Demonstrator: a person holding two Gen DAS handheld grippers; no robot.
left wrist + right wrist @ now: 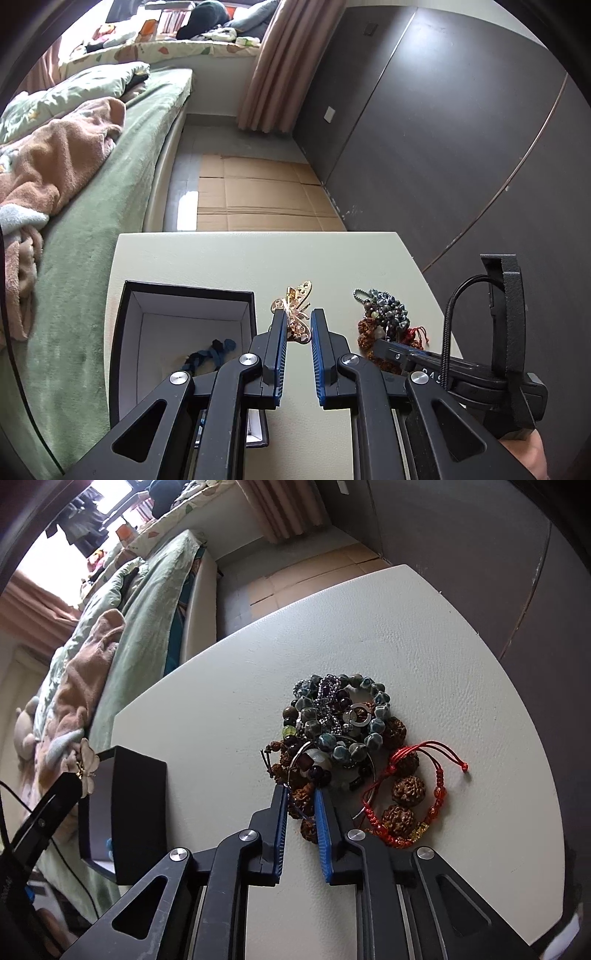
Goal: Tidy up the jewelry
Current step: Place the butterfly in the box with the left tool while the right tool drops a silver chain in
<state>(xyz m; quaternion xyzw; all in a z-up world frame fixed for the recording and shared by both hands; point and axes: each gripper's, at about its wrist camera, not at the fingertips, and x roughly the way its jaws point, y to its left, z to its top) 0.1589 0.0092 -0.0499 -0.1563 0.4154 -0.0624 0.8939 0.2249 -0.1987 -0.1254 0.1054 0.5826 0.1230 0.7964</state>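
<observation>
My left gripper [298, 314] is shut on a gold butterfly brooch [295, 310] and holds it above the white table [229, 258], just right of the open black box [184, 332]. A blue braided piece [210, 354] lies inside the box. In the right wrist view the brooch [86, 766] shows held over the box [136, 805]. My right gripper [301, 794] is part open, its fingertips down in the near edge of the jewelry pile [343, 738], either side of a thin silver hoop [295, 797]. The pile holds bead bracelets and a red cord bracelet [406, 794].
A green-covered bed [92, 240] with blankets runs along the table's left side. A dark cabinet wall [443, 129] stands to the right. Flattened cardboard [258, 199] lies on the floor beyond the table's far edge.
</observation>
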